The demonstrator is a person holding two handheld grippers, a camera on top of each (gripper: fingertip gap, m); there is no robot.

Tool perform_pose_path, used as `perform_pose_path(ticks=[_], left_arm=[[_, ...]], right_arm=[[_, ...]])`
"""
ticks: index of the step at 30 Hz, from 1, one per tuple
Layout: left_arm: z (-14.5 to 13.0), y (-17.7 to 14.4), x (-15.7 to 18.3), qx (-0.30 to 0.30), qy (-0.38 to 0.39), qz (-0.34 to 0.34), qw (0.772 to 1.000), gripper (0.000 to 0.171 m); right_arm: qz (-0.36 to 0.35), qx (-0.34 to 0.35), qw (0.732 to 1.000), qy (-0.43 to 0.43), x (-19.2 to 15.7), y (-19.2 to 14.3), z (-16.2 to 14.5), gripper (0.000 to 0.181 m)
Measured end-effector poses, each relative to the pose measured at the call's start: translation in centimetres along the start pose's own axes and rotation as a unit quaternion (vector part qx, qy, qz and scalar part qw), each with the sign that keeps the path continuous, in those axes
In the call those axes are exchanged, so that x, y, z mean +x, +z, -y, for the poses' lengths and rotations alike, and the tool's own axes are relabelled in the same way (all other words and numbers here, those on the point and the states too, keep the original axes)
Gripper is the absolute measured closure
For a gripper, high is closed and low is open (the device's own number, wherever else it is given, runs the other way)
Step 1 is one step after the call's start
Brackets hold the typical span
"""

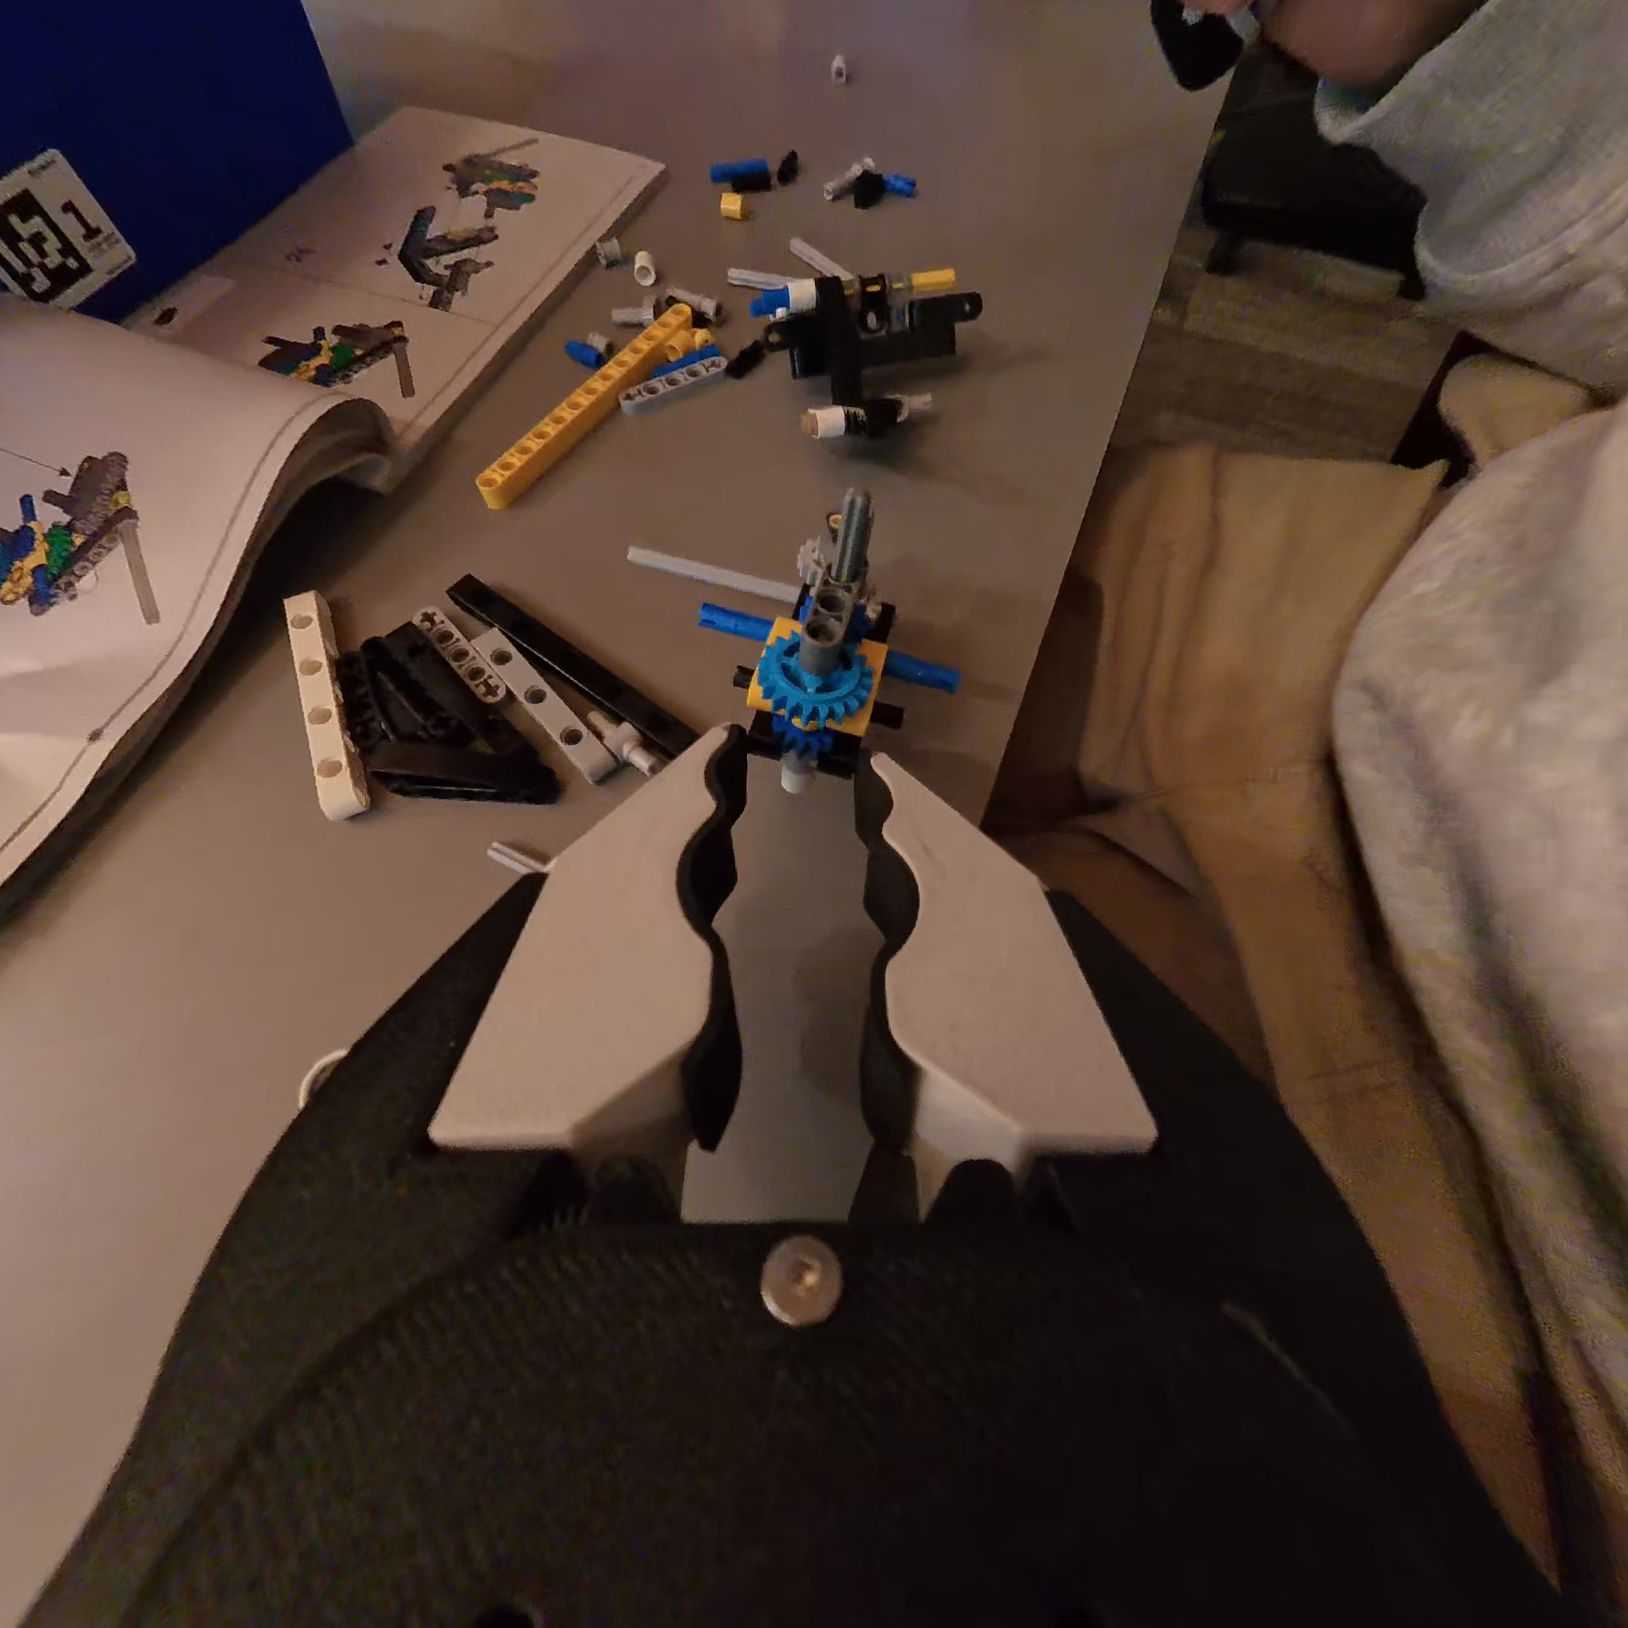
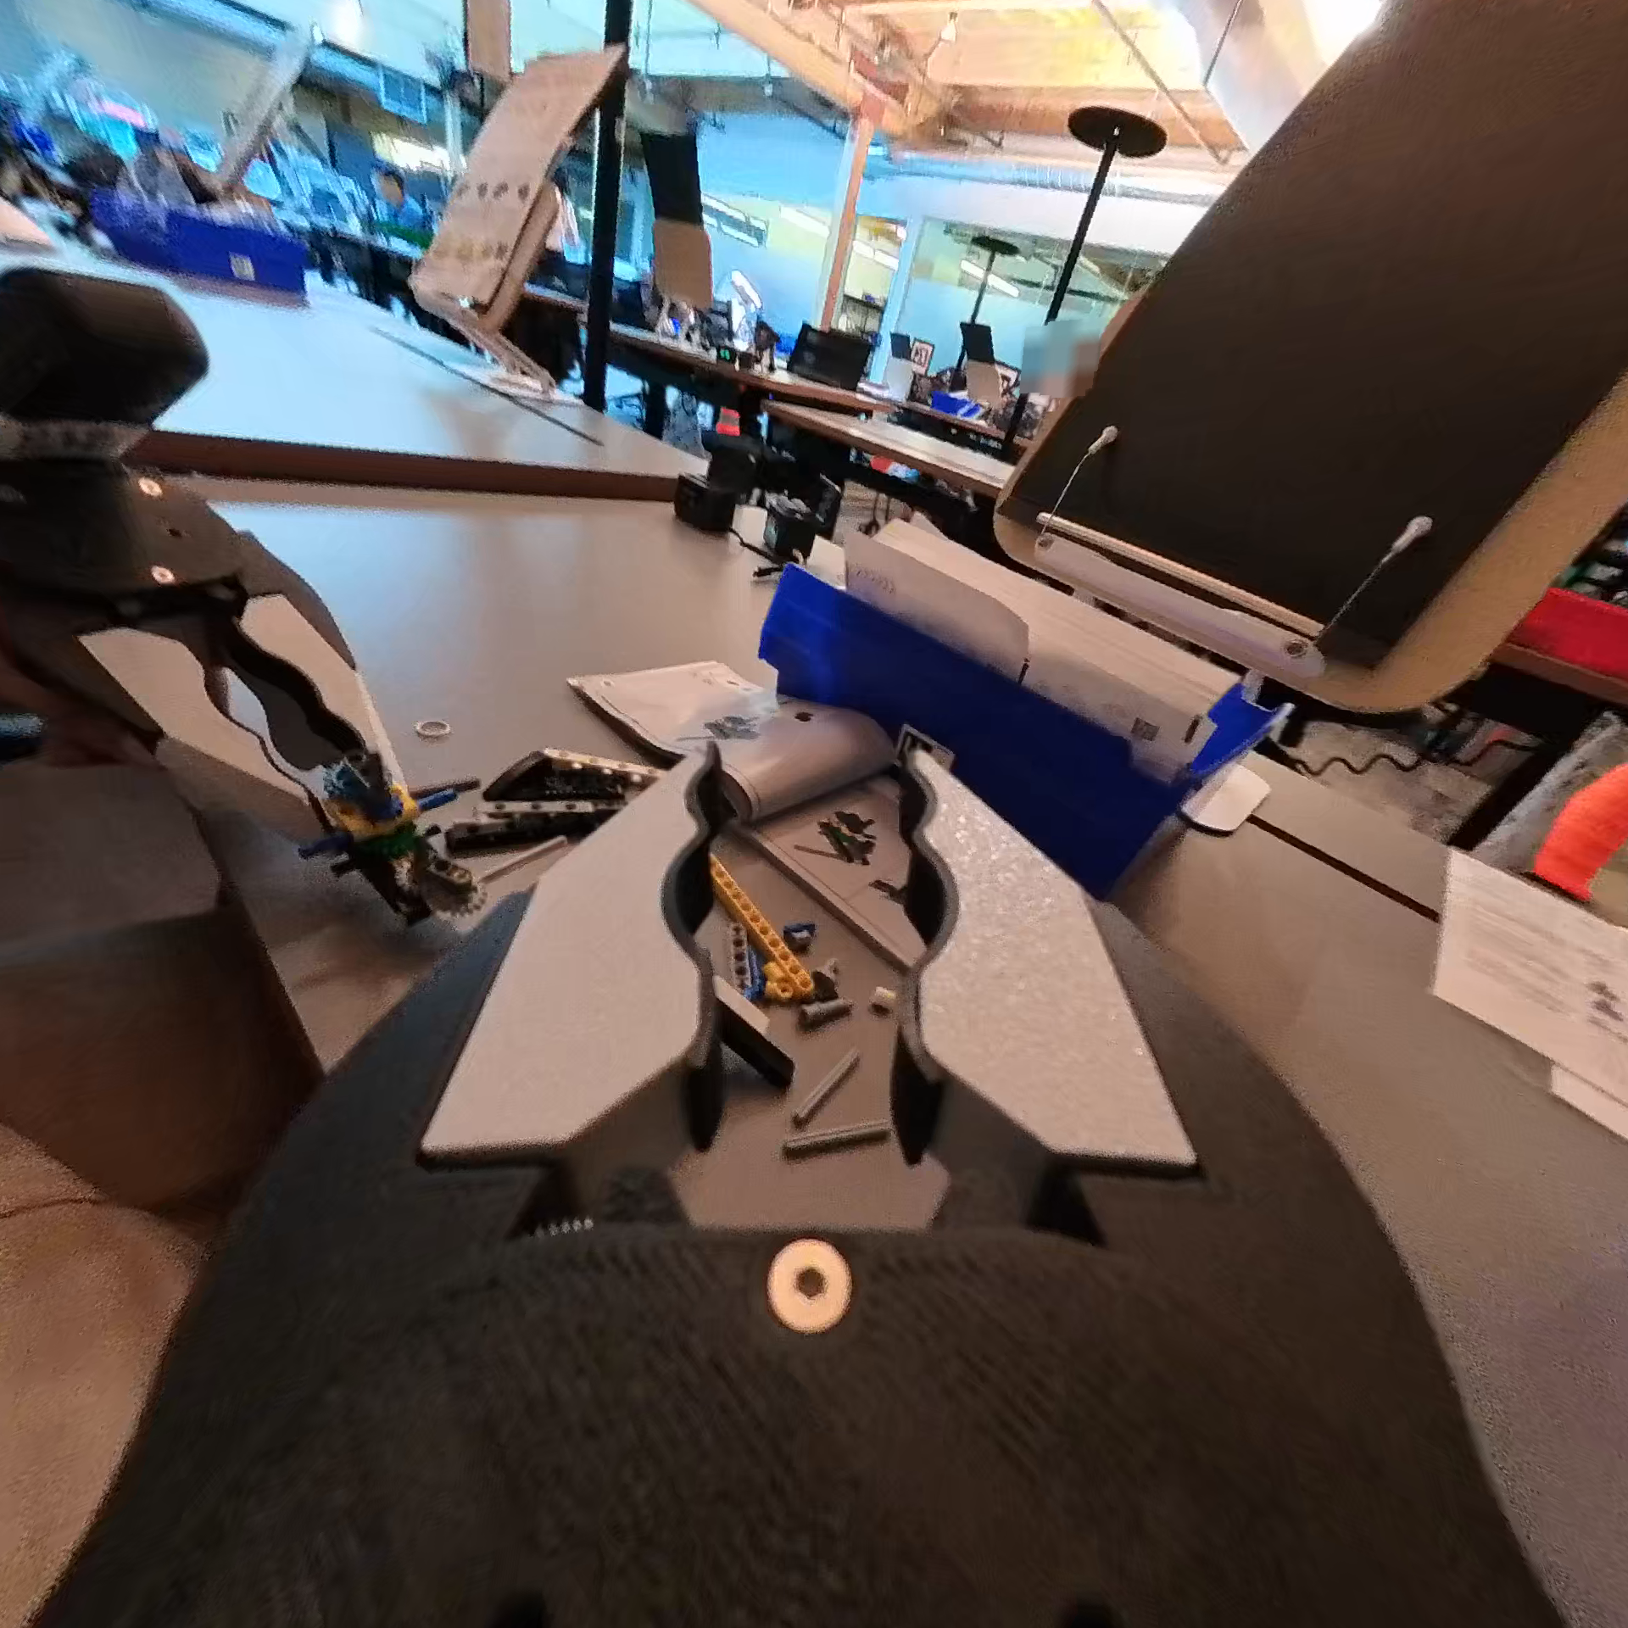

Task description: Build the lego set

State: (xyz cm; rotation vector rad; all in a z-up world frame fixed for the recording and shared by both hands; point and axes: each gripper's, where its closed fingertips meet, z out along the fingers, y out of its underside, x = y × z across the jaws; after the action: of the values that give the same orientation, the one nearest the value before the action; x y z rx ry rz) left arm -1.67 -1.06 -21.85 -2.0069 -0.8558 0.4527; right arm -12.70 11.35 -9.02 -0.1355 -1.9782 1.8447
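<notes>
My left gripper (image 1: 802, 749) is shut on a small lego assembly (image 1: 815, 678) with a blue gear, a yellow block, blue axles and a grey axle that points away. It holds it over the grey table (image 1: 793, 493) near the table's right edge. The right wrist view shows the left gripper (image 2: 352, 766) at the left, holding the assembly (image 2: 383, 828) just above the table. My right gripper (image 2: 810, 766) is open and empty, above loose parts. Between its fingers I see a long yellow beam (image 2: 758, 925) and small grey axles (image 2: 828, 1084).
An open instruction booklet (image 1: 264, 370) lies at the left by a blue bin (image 2: 969, 714). The yellow beam (image 1: 586, 410), a black sub-assembly (image 1: 868, 330), black and white beams (image 1: 458, 696) and scattered pins lie on the table. A grey sleeve (image 1: 1498, 793) and beige cushion are past the right edge. There is about 20 centimeters between the tips of the two grippers.
</notes>
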Motion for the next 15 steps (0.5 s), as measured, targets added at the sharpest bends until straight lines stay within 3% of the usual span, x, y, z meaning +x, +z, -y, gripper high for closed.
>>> perform_pose_path(ticks=[8,15], left_arm=[[-0.5,-0.2,0.3,0.011,-0.009,0.009,1.0,0.149],[-0.1,0.0,0.3,0.018,-0.024,-0.009,1.0,0.149]], right_arm=[[0.008,-0.005,0.996,0.086,2.0,0.4,-3.2,0.144],[0.0,0.01,0.993,0.114,2.8,0.0,-2.8,0.144]])
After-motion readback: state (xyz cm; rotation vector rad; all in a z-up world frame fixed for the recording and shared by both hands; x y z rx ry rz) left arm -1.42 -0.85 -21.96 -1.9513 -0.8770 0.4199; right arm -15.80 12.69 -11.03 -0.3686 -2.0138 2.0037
